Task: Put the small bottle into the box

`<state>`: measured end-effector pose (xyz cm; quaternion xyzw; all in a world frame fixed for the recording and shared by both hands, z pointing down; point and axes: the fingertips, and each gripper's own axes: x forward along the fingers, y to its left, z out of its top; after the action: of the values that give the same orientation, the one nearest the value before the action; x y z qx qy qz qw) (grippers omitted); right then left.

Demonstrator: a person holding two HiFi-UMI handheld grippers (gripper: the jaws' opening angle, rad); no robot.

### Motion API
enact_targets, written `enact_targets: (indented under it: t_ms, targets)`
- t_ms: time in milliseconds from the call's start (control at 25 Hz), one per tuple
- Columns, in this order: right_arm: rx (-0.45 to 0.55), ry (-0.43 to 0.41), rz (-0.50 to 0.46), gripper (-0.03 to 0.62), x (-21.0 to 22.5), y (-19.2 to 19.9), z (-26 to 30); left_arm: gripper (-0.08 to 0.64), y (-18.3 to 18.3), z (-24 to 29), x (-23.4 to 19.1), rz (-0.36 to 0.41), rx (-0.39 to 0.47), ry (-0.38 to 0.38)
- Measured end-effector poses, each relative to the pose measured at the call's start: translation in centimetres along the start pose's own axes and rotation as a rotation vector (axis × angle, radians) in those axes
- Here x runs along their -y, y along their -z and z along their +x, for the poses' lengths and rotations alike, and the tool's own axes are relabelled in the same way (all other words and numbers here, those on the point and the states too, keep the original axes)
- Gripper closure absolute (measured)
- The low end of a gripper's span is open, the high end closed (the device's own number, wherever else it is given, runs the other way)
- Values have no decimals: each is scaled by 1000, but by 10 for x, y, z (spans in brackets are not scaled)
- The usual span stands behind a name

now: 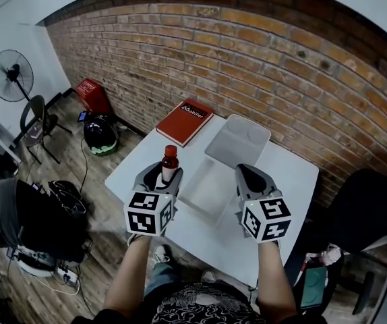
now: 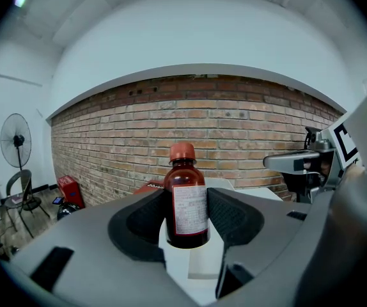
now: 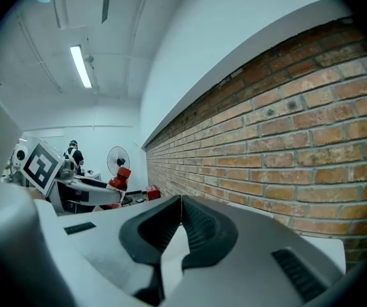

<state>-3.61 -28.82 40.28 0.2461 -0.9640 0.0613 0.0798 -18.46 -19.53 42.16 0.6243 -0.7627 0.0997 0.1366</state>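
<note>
Finds left claw [image 1: 163, 176] clenched on bottle [image 1: 170, 160], pads against the labelled body, red cap up, bottle upright. Locates bottle near left edge of bench [image 1: 294, 174], just beside the left wall of box [image 1: 205, 196], outside it. Cannot tell whether bottle base touches bench. Finds right claw [image 1: 247, 174] clenched, tips meeting, nothing between, at box's right side. Notes box clear and open, mid-bench; clear tray [image 1: 239, 140] just behind it, toward far edge. Notes red book [image 1: 185, 121] at far left corner.
</note>
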Motion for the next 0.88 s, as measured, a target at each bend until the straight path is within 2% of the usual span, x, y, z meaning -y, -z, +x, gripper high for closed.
enact_targets:
  t_ms: [160,520,880]
  targets:
    - [5,58,1,571,3,-1,14,337,-6,23,-13,13,8,55]
    - [7,260,32,571,24,-7,30,337,-23,80,-12,70,-2,268]
    - [16,443,57,571,22,-20,24,337,-39,100,-5,120,-6,459]
